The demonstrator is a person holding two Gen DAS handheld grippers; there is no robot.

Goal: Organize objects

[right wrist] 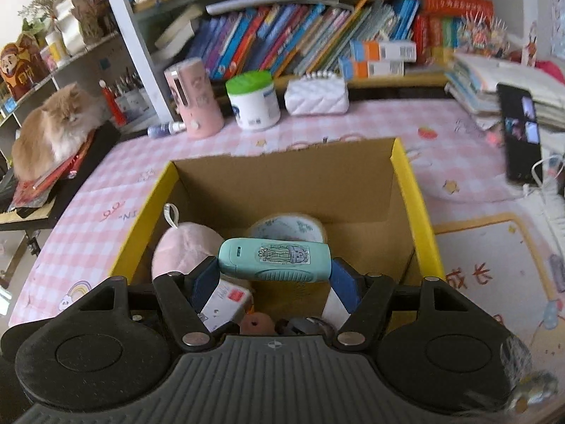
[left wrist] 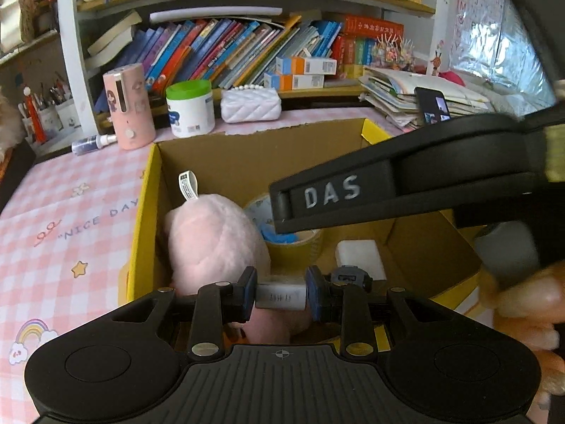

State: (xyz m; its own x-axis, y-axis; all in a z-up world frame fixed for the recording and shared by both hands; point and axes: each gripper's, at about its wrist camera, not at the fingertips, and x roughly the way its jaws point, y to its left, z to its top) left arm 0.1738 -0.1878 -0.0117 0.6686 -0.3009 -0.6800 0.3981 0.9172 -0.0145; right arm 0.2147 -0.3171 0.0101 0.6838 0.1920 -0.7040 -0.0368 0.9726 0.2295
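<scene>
An open cardboard box with yellow rims [left wrist: 148,212] [right wrist: 413,190] stands on the pink checked desk. Inside lie a pink plush toy [left wrist: 212,240] [right wrist: 183,247], a tape roll [left wrist: 300,243] [right wrist: 286,228], a white block [left wrist: 360,258] and a small dark gadget [left wrist: 349,277]. My left gripper [left wrist: 281,295] is shut on a small white tube [left wrist: 281,296] over the box. My right gripper [right wrist: 272,272] is shut on a teal oblong device with a cactus sticker [right wrist: 275,259], held above the box. The right gripper's black body [left wrist: 406,176] crosses the left wrist view.
Behind the box stand a pink cylinder [left wrist: 129,106], a green-lidded white tub [left wrist: 190,107], a white quilted purse [left wrist: 250,104] and a small spray bottle [left wrist: 93,143]. A phone [right wrist: 521,134] and paper stack [left wrist: 406,95] sit right. A cat [right wrist: 53,130] lies left.
</scene>
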